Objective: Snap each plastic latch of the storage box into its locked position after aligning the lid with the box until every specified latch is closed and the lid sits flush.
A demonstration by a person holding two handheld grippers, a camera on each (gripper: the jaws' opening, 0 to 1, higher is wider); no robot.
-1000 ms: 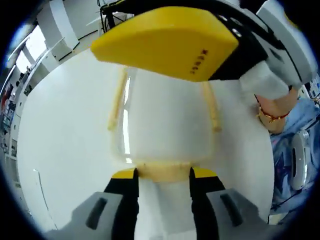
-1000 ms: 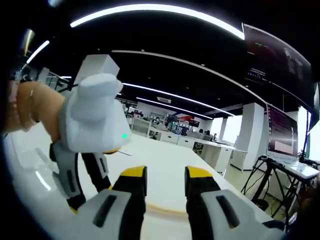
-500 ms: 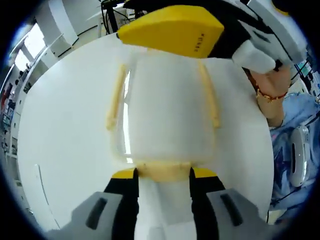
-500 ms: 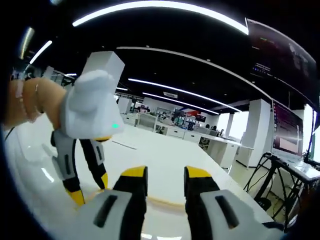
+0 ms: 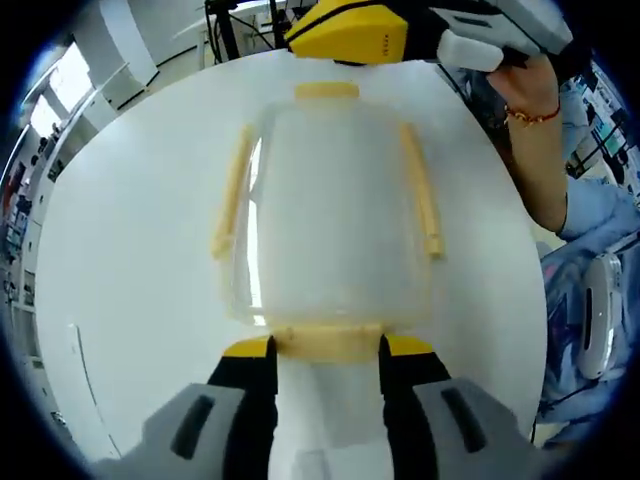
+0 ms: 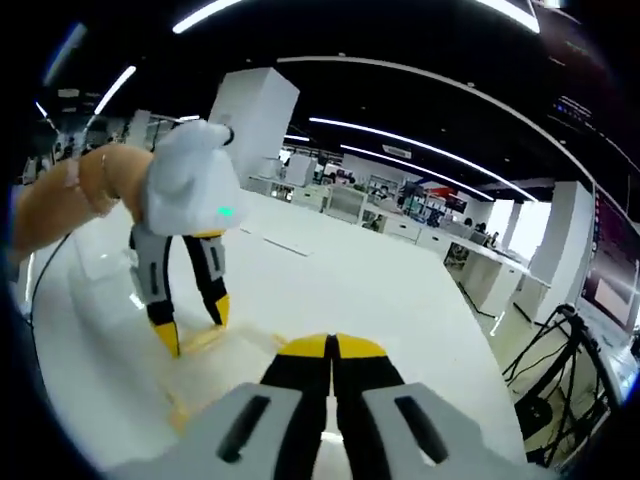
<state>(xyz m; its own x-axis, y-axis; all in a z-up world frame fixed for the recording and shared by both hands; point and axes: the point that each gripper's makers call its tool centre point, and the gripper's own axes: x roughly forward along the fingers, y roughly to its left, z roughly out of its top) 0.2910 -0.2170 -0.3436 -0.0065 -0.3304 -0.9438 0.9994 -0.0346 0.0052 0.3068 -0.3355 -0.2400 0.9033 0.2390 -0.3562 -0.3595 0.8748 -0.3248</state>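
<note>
Storage box point(image 5: 328, 210) lies on the white table point(image 5: 130, 260), long axis running straight away from the left gripper point(image 5: 326, 352), whose spread jaws flank the near latch point(image 5: 325, 341). Right gripper point(image 6: 332, 350), jaws pressed together, sits at the far latch point(image 5: 327, 90)

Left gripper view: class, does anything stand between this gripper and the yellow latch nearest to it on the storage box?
Nothing visible does. The left gripper is open, its jaws standing either side of the near latch at the end of the storage box on the white table.
</note>
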